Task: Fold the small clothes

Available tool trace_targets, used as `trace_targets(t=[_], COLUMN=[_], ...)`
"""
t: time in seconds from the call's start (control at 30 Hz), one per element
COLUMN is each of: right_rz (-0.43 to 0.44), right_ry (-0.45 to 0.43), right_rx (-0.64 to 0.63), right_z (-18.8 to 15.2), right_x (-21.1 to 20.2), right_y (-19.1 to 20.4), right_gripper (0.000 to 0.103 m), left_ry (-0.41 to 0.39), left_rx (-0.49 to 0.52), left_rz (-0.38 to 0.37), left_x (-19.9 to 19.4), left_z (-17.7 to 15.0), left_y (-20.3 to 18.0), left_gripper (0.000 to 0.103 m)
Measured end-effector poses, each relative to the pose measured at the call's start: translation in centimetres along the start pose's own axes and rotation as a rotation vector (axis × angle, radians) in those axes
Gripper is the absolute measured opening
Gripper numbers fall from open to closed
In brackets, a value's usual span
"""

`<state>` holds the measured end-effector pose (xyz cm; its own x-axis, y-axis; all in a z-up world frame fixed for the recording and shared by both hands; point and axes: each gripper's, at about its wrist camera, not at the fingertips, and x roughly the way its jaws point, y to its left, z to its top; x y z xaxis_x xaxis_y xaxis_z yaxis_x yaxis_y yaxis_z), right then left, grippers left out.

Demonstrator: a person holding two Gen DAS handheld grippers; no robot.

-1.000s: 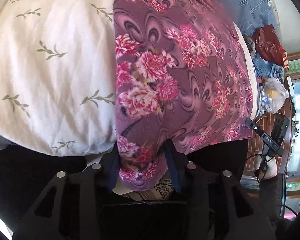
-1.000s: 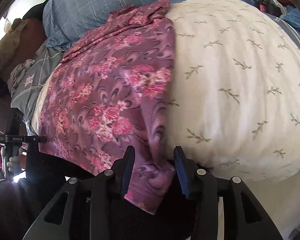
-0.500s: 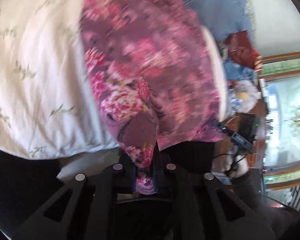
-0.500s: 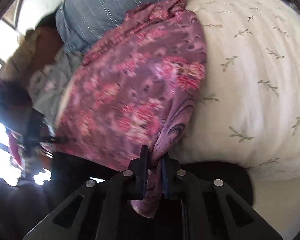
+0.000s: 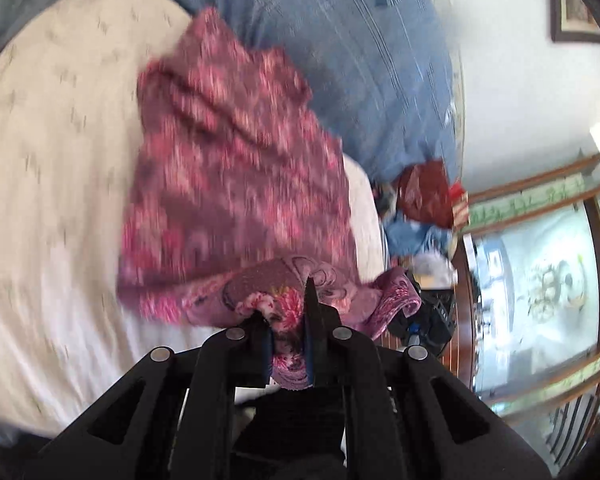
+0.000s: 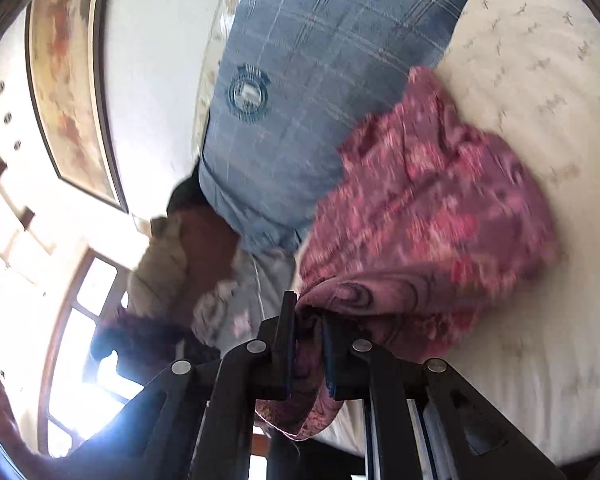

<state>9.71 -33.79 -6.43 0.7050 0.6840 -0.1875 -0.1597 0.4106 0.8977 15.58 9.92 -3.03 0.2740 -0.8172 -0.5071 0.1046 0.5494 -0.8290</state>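
Left gripper point(image 5: 288, 334): angled down toward the bed, jaws narrow, clamped on a bunched corner of the floral garment point(image 5: 236, 184); a short tail of cloth hanging below the fingers point(image 5: 315, 320).
Right gripper point(image 6: 306, 344): near level and rolled to one side, jaws narrow, pinching another corner of the same garment point(image 6: 432, 240); loose end dangling under the fingers point(image 6: 286, 332).
Garment position: near edge raised off the cream sprig-print cover point(image 5: 48, 168) at both pinched corners, far end resting on the cover against the blue checked pillow point(image 5: 364, 64).
Count, garments: one, purple with pink flowers.
Count, grippers: two, each gripping one corner.
Count, pillows: one blue, with a round crest point(image 6: 247, 94).
Count, framed pictures: one on the wall point(image 6: 70, 92).
Hard to make out: garment print and folds smeared by motion blur in both views; type of garment not clear.
Cut off: picture frame in the left view clipped at the lens rim.
Hidden: person's hands behind the gripper bodies; the other gripper only a dark shape at the garment's far corner in the left view.
Clutter beside the bed: red bag point(image 5: 428, 194) and blue cloth, blurred; dark and pale bundles point(image 6: 188, 256) in the right view, not identifiable.
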Motion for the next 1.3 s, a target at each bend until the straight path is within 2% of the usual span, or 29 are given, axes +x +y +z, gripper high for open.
trace_targets(t=[0.1, 0.33, 0.5, 0.57, 0.67, 0.73, 0.83, 0.9, 0.97, 1.03, 1.07, 1.13, 1.2, 1.3], right_rz=[0.015, 0.027, 0.029, 0.025, -0.004, -0.025, -0.052, -0.051, -0.090, -0.148, -0.165, -0.199, -0.225, -0.261], right_ry=[-0.068, -0.149, -0.203, -0.229, -0.261, -0.267, -0.315, -0.341, -0.313, -0.257, -0.220, -0.142, -0.069, 0.034], right_rx=[0.017, 0.111, 0.199, 0.228, 0.293, 0.340, 0.344, 0.300, 0.245, 0.182, 0.152, 0.119, 0.110, 0.088], right_z=[3.3, 9.8, 13.3, 14.6, 16.8, 17.9, 19.2, 19.9, 20.3, 20.1, 19.7, 18.4, 17.0, 15.1], right_x=[2.1, 7.3, 10.1, 11.0, 12.6, 13.3, 12.9, 11.9, 11.4, 11.1, 11.0, 11.1, 11.4, 12.6], right_y=[-0.6, -3.8, -6.3, -7.2, -8.8, -9.7, -9.6, -8.8, -7.9, -7.1, -6.6, -6.1, -6.0, -5.8], right_gripper=[0.011, 0.011, 0.011, 0.013, 0.016, 0.016, 0.018, 0.028, 0.036, 0.036, 0.038, 0.044, 0.045, 0.053], left_ry=[-0.030, -0.070, -0.089, -0.093, -0.100, -0.083, -0.085, -0.091, -0.095, -0.136, -0.168, -0.166, -0.124, -0.052], left_rx=[-0.023, -0.070, -0.147, -0.189, -0.240, -0.286, -0.322, -0.312, -0.298, -0.275, -0.252, -0.215, -0.175, -0.059], left_rz=[0.009, 0.006, 0.016, 0.044, 0.108, 0.122, 0.072, 0.034, 0.010, 0.055, 0.089, 0.084, 0.043, 0.100], left_x=[0.8, 3.8, 6.7, 8.2, 9.8, 10.5, 10.2, 9.4, 8.7, 7.7, 6.9, 6.5, 6.5, 8.0], left_z=[3.9, 13.0, 19.1, 21.6, 24.0, 25.3, 26.3, 26.8, 26.9, 26.7, 26.3, 25.6, 24.2, 21.5], left_y=[0.5, 1.3, 2.8, 3.8, 4.9, 5.5, 5.5, 5.0, 4.5, 4.1, 3.9, 3.9, 3.9, 3.3], left_gripper=[0.009, 0.009, 0.009, 0.009, 0.009, 0.009, 0.009, 0.012, 0.023, 0.055, 0.059, 0.059, 0.059, 0.062])
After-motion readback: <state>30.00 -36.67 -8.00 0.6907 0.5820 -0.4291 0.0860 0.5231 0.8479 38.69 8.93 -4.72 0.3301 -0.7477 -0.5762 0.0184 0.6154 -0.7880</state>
